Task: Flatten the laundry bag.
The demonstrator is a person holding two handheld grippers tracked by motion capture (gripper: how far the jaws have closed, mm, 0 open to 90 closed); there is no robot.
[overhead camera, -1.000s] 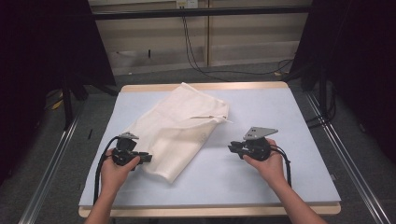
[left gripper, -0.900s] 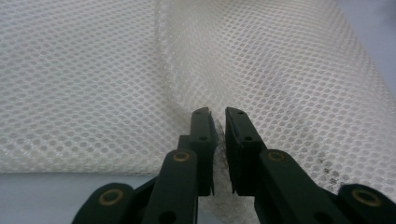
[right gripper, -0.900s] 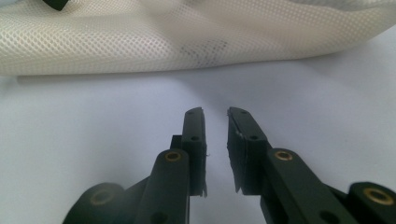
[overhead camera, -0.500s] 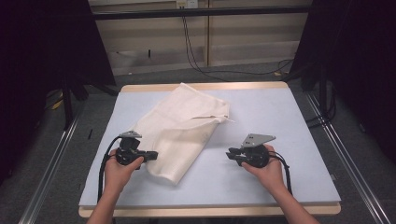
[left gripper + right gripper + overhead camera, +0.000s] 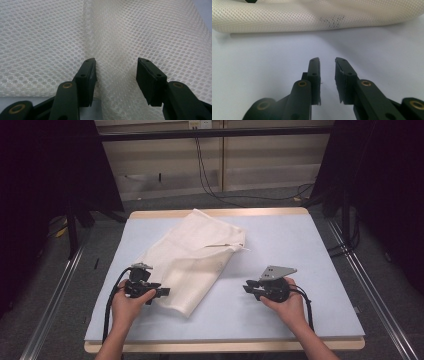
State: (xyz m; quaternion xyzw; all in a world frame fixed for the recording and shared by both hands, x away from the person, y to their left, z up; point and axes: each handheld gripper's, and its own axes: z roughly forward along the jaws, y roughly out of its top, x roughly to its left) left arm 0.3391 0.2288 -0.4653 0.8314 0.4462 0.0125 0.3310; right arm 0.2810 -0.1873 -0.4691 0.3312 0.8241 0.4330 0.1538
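left hand-held gripper (image 5: 116, 75): jaws spread wide, now over the mesh bag's (image 5: 192, 257) near edge, having crept in | right hand-held gripper (image 5: 327, 75): released, narrow gap, on bare surface (image 5: 300, 250), drawn nearer the person, bag ahead | grasp likely next

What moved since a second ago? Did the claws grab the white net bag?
Both hands slid back toward the person's edge of the table. The left claw now sits open over the white mesh bag's near corner, gripping nothing. The right claw drew back over the bare table, short of the bag, slightly open. Nothing was grabbed or dropped. The bag stayed put.
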